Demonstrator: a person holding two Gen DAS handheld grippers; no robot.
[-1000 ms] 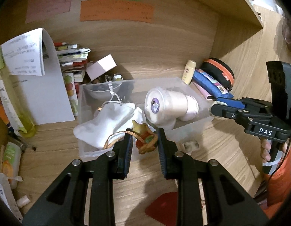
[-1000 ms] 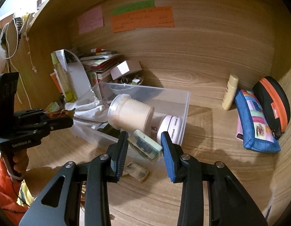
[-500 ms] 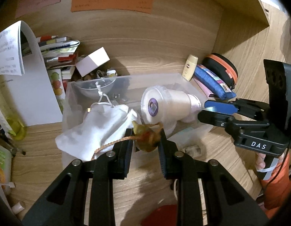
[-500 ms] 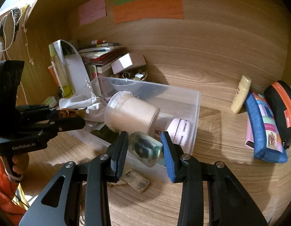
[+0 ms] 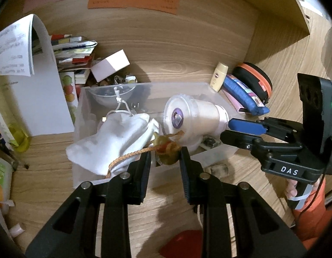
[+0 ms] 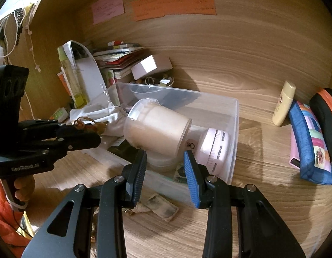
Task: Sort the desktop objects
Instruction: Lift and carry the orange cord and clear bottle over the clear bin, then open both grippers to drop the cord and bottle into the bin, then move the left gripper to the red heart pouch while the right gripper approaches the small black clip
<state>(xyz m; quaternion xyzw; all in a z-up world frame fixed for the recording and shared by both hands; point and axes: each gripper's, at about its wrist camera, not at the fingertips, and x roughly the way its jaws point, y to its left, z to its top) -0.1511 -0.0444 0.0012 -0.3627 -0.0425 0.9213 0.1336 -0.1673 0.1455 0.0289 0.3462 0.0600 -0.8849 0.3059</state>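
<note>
A clear plastic bin (image 5: 80, 150) (image 6: 235, 129) holds a beige cup (image 5: 204, 116) (image 6: 157, 129) lying on its side, a white cloth pouch (image 5: 114, 137) and a pink round brush (image 6: 215, 148). My left gripper (image 5: 165, 153) is shut on a small olive and red figurine (image 5: 167, 160) with an orange cord, over the bin's front edge. My right gripper (image 6: 165, 157) hangs low at the bin's front right. A greenish clear-wrapped packet (image 6: 180, 173) sits between its pads, hard to tell from the bin wall.
Folded banknotes (image 6: 163, 207) lie on the desk in front of the bin. To the right lie a blue pouch (image 6: 309, 146), a black and orange case (image 6: 325, 116) and a cream bottle (image 6: 284, 103). Books and a white box (image 6: 151, 66) crowd the back left.
Both grippers have closed in on the bin. The figurine now hangs over the front edge, and the right gripper has sunk with its packet toward the bin's front wall.
</note>
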